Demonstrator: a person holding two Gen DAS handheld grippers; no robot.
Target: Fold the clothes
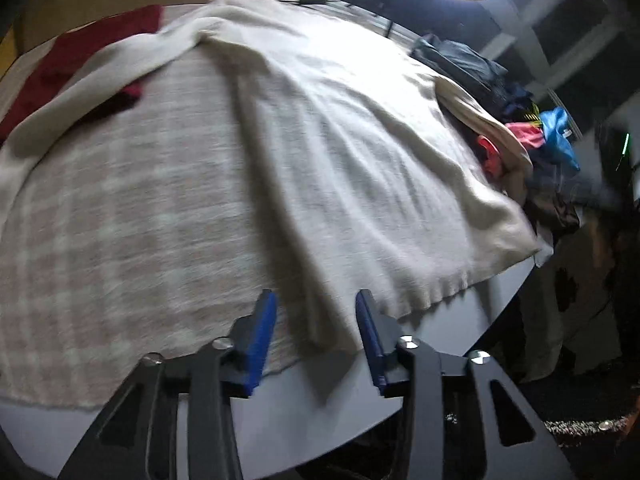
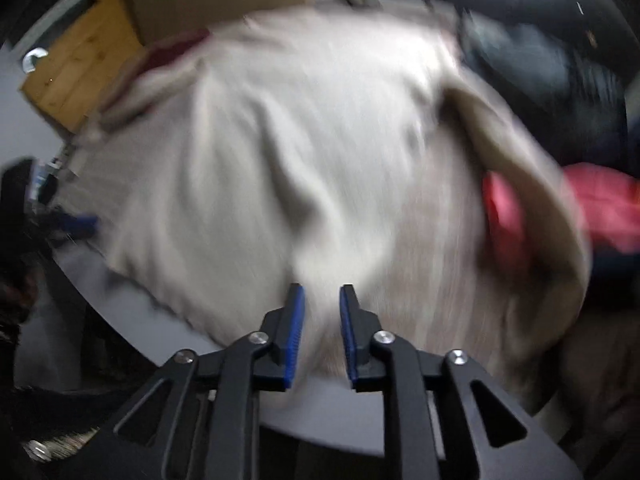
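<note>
Here, spread over the checked cloth (image 1: 120,200) that covers the grey table (image 1: 472,320), a cream knitted sweater (image 1: 340,152), lying flat and smoothed rather than bunched. Long axis from the ribbed hem (image 1: 432,296) at the near table edge up toward the far side, hem end nearest both cameras; one long sleeve (image 1: 80,92) trailing away to the left across the checked cloth, the other sleeve (image 1: 480,116) curling along the right side beside the heap. Likely between folds: laid out and let go, first fold not yet made, though blur in the right wrist view leaves some doubt. Left gripper (image 1: 316,312) just above the hem corner, blue pads apart, nothing pinched between them. Right gripper (image 2: 322,308) over the lower body of the sweater, pads parted by a narrow gap, cloth visible beyond them but not clamped. Next, probably a fresh pinch: one tool on a sleeve or side edge, the other on the matching hem corner, then a carry across the body toward the midline, keeping the edge taut. Further out, a dark red garment (image 1: 72,64) beneath the left sleeve, and a pile of unfolded clothes (image 1: 532,136) in pink, blue and dark tones at the right edge of the table.
</note>
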